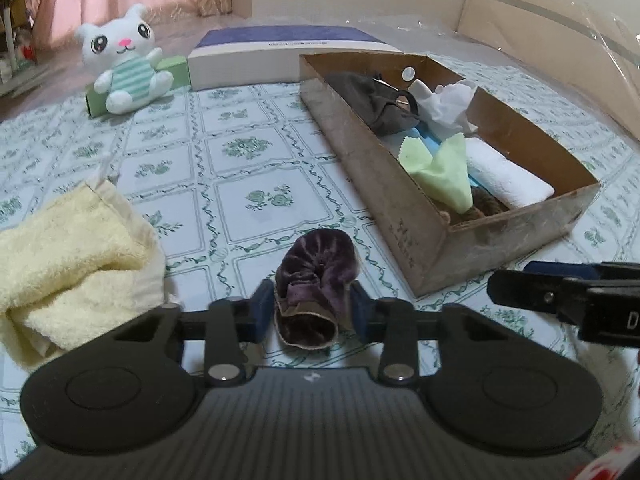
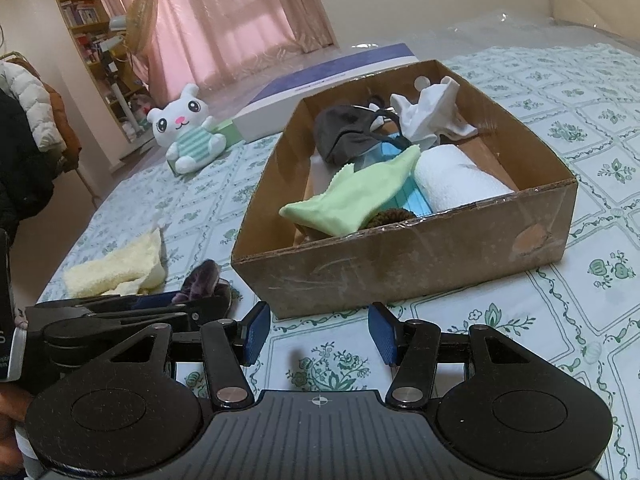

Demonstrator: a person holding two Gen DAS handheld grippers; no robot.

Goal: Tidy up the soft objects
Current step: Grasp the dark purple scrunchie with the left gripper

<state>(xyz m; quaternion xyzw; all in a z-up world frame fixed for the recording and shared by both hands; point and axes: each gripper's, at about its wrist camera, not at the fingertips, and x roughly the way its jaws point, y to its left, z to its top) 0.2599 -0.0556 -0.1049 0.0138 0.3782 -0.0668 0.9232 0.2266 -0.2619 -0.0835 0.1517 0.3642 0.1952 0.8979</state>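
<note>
A purple velvet scrunchie (image 1: 316, 284) lies on the bed between the blue pads of my left gripper (image 1: 312, 312); the pads stand just beside it, and I cannot tell if they press it. It also shows in the right wrist view (image 2: 204, 278). A cardboard box (image 1: 380, 200) to its right holds a green cloth (image 1: 440, 172), a rolled white towel (image 1: 508, 178), a grey mask (image 1: 368, 100) and white fabric (image 1: 452, 104). A yellow towel (image 1: 68, 272) lies to the left. My right gripper (image 2: 316, 334) is open and empty in front of the box (image 2: 400, 256).
A white plush cat (image 1: 124, 60) sits on a green box (image 1: 176, 70) at the far left, next to a flat purple-and-white box (image 1: 288, 54). The bed has a green floral sheet (image 1: 240, 184). Curtains and a bookshelf (image 2: 84, 12) stand beyond the bed.
</note>
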